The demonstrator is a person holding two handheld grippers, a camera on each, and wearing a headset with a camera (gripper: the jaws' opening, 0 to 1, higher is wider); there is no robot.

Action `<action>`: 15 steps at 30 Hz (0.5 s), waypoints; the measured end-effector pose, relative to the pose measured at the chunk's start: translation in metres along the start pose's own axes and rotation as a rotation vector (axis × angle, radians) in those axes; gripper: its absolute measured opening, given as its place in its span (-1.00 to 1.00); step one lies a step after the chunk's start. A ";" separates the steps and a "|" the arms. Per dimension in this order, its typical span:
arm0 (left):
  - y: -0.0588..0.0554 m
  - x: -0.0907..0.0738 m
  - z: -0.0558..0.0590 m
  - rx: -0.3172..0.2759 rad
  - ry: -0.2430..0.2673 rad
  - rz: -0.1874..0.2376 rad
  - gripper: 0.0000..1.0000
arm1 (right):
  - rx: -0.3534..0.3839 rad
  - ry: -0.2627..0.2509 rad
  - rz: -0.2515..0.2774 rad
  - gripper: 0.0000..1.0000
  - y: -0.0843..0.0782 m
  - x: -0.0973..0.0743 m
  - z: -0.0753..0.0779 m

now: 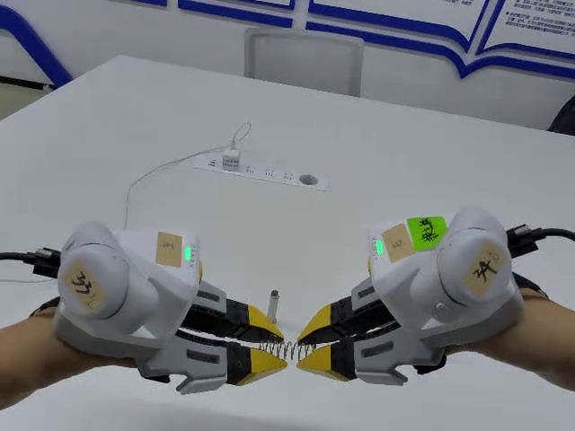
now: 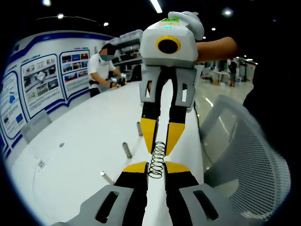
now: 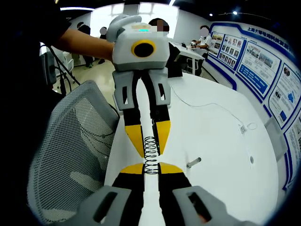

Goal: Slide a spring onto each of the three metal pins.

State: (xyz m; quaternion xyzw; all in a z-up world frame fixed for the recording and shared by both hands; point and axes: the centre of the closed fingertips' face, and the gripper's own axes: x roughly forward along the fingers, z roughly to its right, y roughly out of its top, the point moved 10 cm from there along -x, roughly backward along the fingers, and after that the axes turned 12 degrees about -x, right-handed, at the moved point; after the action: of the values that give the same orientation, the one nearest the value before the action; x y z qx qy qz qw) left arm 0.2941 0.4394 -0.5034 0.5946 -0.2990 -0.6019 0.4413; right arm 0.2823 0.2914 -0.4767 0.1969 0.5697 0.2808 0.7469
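Left gripper (image 1: 275, 346) and right gripper (image 1: 304, 348) are each clamped on 1 end of the spring (image 1: 289, 349); I judge that's to steady it before threading. It's held low over the table (image 1: 359, 135), near side, long axis running left-right. 1 pin (image 1: 273, 305) stands just beyond.

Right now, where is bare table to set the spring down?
Free: the wide patch between the power strip and the pin, and right of the strip. Crowded: where the left gripper and right gripper hold the spring.
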 end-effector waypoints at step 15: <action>0.000 0.001 0.000 0.097 0.014 -0.034 -0.79 | 0.004 -0.008 0.041 -0.75 0.001 -0.002 0.002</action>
State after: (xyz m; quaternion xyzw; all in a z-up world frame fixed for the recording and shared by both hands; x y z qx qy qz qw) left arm 0.2941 0.4385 -0.5042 0.6244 -0.3144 -0.5900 0.4039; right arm 0.2839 0.2911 -0.4736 0.2111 0.5632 0.2939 0.7429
